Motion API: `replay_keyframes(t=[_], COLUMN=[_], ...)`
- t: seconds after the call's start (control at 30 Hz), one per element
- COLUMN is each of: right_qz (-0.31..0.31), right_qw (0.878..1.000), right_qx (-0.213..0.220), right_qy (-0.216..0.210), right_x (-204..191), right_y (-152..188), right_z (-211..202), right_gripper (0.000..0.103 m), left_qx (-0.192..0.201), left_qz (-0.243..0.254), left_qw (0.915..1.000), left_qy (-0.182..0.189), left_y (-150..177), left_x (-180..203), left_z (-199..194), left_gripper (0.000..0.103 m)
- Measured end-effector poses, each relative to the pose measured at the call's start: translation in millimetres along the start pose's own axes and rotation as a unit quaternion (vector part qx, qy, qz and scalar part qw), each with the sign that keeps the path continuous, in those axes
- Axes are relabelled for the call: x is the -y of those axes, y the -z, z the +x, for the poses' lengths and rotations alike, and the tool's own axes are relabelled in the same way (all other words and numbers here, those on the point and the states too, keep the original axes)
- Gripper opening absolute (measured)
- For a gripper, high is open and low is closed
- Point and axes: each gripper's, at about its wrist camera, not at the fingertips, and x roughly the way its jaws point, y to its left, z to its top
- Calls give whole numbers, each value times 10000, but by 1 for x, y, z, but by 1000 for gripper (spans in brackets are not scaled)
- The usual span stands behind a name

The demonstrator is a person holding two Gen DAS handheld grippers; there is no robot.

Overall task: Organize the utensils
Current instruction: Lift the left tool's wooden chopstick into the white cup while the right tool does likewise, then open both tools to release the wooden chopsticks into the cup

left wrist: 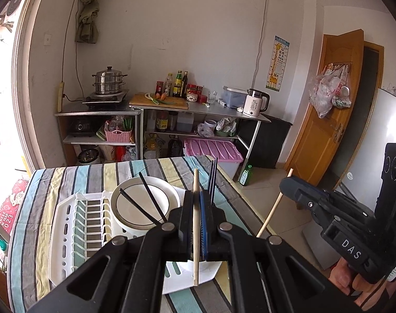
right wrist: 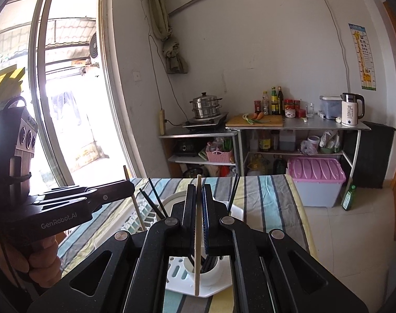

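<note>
Left wrist view: one white dish rack [left wrist: 67, 224] on the striped tablecloth [left wrist: 67, 180], two black chopsticks [left wrist: 151, 198] leaning across one white plate [left wrist: 143, 203]. Left gripper [left wrist: 198, 208] clamps one wooden chopstick [left wrist: 196, 234]. Far right, right gripper [left wrist: 289, 185] pinches a second wooden chopstick [left wrist: 273, 206].

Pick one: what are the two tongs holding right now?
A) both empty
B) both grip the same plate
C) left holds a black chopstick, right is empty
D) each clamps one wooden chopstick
D. The left tongs are shut on a wooden chopstick, and the right tongs are shut on another wooden chopstick; the black chopsticks stand in the white holder of the dish rack.
</note>
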Motion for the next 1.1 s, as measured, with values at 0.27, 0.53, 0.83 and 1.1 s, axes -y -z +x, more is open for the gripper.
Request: replay_keyframes(t=[0.27, 0.53, 0.83, 1.1], right_qz=[64, 89, 181, 233], right_qw=[10000, 9999, 9983, 9971], right_qx=[39, -116, -546, -698], right_qy=[3, 37, 105, 184], right_x=[6, 16, 29, 37], right_y=[-10, -1, 27, 35], right_z=[26, 54, 83, 91], right_gripper=[4, 4, 4, 4], left_qx=[77, -6, -337, -545], left_qz=[0, -117, -182, -133], left_qw=[10000, 9999, 9992, 9979], left_qy=[-2, 37, -76, -312], left_y=[-13, -7, 14, 32], left_x=[-1, -10, -19, -24], left_z=[25, 52, 80, 93], left_gripper=[5, 5, 5, 6])
